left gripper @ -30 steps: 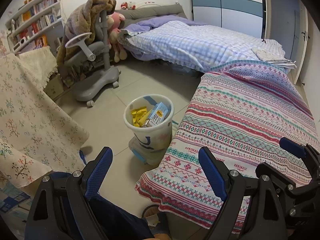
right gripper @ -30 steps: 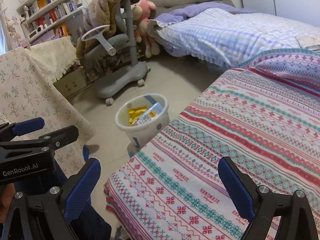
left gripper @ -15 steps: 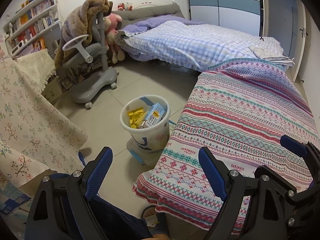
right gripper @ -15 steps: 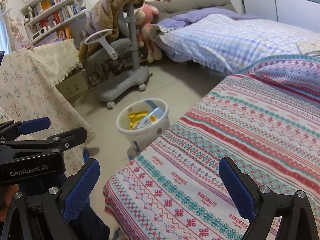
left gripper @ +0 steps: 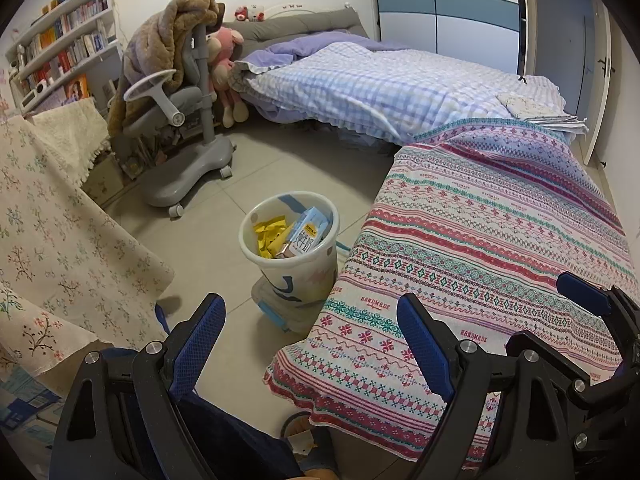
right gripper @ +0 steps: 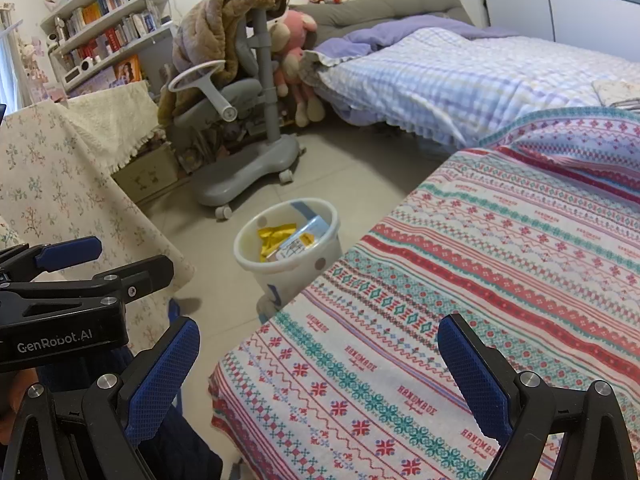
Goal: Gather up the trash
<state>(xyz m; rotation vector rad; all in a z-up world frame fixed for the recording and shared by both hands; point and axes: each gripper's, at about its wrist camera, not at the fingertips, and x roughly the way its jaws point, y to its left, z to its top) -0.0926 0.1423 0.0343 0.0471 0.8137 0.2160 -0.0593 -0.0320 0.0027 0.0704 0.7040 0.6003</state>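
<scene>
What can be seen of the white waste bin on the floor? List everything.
The waste bin is a round, white, plastic-looking bucket, open-topped and upright, with blue and faint reddish markings on its side. It seems to rest on a low grey and blue object on the tiled floor, beside the corner of the patterned blanket. Inside lie yellow wrappers and a light blue carton leaning against the wall. Neither gripper touches it.

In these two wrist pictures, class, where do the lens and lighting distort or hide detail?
Left wrist view: dark fisheye corners, wardrobe edges bow; the trash bin stays sharp. Right wrist view: the bookshelf curves, and the patterned bedspread hides the bin's lower side.
</scene>
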